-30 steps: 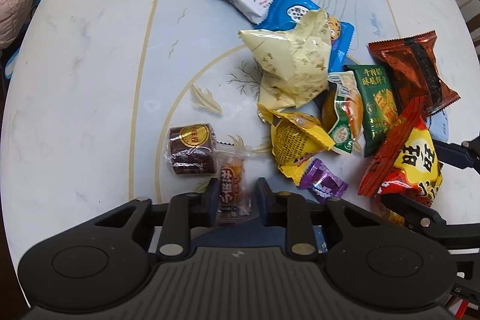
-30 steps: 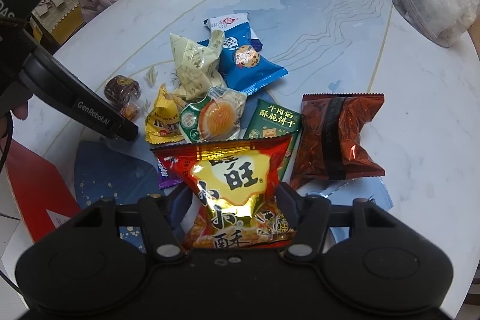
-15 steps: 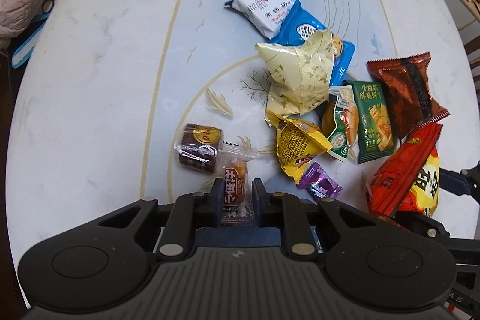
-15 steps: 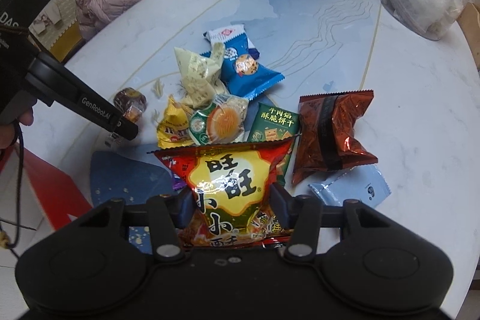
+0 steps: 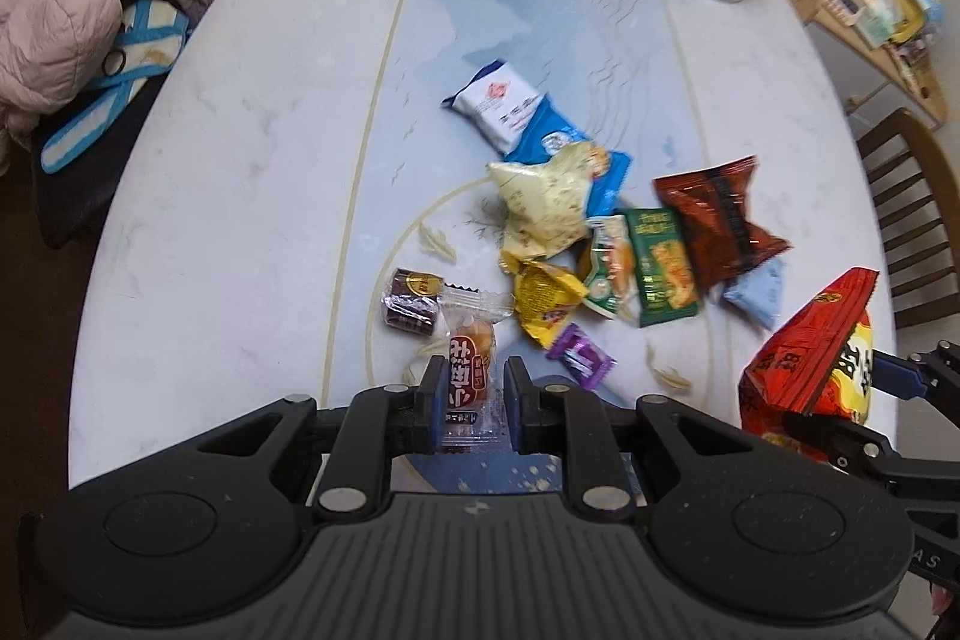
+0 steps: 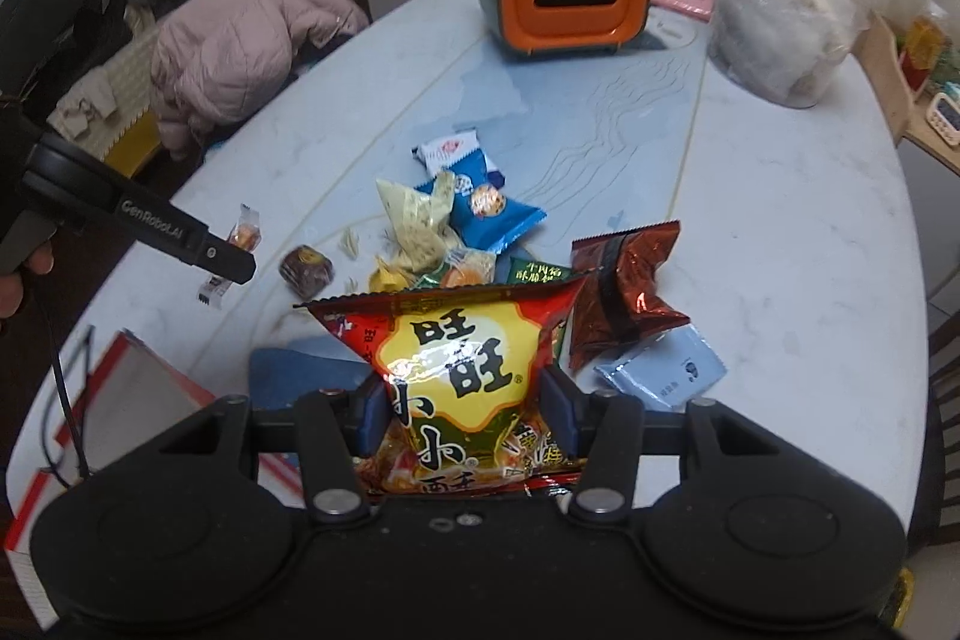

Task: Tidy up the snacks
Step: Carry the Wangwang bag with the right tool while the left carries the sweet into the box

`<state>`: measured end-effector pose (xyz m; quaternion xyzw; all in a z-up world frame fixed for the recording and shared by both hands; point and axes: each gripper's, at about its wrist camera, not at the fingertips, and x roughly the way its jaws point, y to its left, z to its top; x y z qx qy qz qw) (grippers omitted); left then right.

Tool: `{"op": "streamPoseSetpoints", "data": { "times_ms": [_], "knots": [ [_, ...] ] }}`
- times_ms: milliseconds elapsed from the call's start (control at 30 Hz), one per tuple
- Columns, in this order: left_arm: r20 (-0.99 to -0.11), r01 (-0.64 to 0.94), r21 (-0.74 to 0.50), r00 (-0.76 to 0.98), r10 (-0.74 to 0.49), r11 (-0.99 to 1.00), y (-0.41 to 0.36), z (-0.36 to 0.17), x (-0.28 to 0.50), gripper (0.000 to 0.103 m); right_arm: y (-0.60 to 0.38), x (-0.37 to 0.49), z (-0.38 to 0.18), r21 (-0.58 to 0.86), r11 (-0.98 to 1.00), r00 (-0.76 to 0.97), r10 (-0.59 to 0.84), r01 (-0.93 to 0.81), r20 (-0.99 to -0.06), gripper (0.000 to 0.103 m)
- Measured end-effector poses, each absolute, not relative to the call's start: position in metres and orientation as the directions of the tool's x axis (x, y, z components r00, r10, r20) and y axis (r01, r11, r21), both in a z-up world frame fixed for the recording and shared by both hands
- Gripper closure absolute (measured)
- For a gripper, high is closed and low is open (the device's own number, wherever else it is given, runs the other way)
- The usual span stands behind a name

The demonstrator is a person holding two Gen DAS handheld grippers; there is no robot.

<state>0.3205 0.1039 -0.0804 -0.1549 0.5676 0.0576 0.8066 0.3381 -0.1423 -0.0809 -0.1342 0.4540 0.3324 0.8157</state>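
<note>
My left gripper is shut on a small clear-wrapped snack with a red label and holds it above the table; it also shows in the right wrist view. My right gripper is shut on a red and yellow snack bag, lifted off the table; the bag shows at the right of the left wrist view. A pile of snacks lies mid-table: a cream packet, a blue cookie packet, a green packet, a dark red bag, a brown wrapped cake.
A green and orange box with pens stands at the table's far end, a clear plastic bag to its right. A red-edged box is at the near left. A pink jacket lies on a chair to the left.
Both grippers have risen and pulled back from the pile, each carrying its snack. The small wrapped snack has left the table beside the brown cake.
</note>
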Motion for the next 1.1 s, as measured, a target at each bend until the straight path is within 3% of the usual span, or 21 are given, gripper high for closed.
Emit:
{"op": "streamPoseSetpoints", "data": {
  "times_ms": [767, 1100],
  "knots": [
    [-0.896, -0.117, -0.173, 0.432, -0.107, 0.978, 0.081, 0.018, 0.185, 0.084, -0.168, 0.215, 0.000, 0.134, 0.753, 0.399, 0.481, -0.645, -0.781, 0.053],
    [-0.927, -0.053, -0.172, 0.347, -0.143, 0.984, 0.054, -0.006, 0.136, 0.084, -0.167, 0.168, -0.015, 0.160, 0.752, 0.344, 0.466, -0.639, -0.816, 0.053]
  ]
}}
